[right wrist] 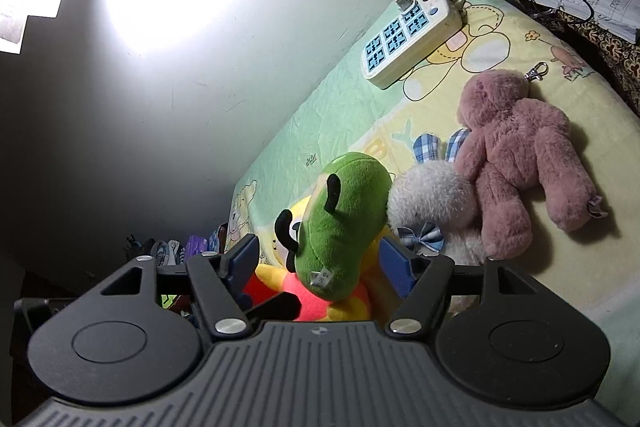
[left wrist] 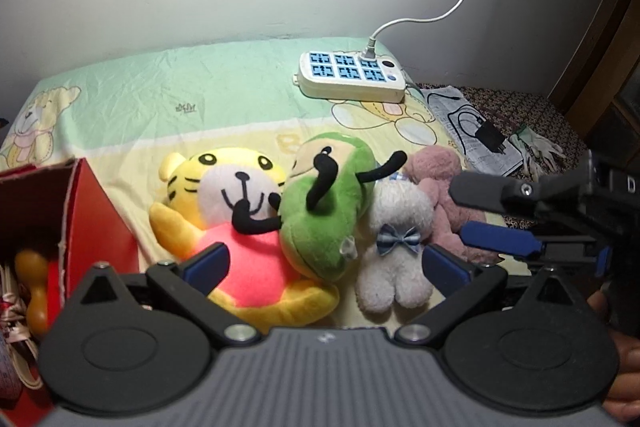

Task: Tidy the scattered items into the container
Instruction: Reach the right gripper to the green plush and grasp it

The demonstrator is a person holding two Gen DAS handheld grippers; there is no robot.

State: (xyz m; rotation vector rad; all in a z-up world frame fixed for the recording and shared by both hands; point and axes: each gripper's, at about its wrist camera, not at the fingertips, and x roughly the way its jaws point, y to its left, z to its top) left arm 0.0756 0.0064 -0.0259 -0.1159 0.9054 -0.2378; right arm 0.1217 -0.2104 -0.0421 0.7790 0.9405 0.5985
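Several plush toys lie on a pastel bedsheet (left wrist: 224, 83): a yellow tiger (left wrist: 240, 187) in a pink shirt, a green plush (left wrist: 324, 211) resting on it, a white bunny (left wrist: 396, 227) with a blue bow, and a pink bear (right wrist: 520, 155). A red cardboard box (left wrist: 100, 223) stands open at the left with an orange toy (left wrist: 32, 267) inside. My left gripper (left wrist: 326, 265) is open, hovering just short of the tiger and green plush. My right gripper (right wrist: 320, 261) is open too, with the green plush (right wrist: 344, 219) lying just ahead of its fingers; it also shows beside the pink bear (left wrist: 460, 209).
A white power strip (left wrist: 352, 75) with a plugged cable lies at the back by the wall. Papers with a black charger (left wrist: 486, 135) and a glove (left wrist: 540, 147) sit on a patterned surface to the right. A hand (left wrist: 624, 367) shows at the lower right.
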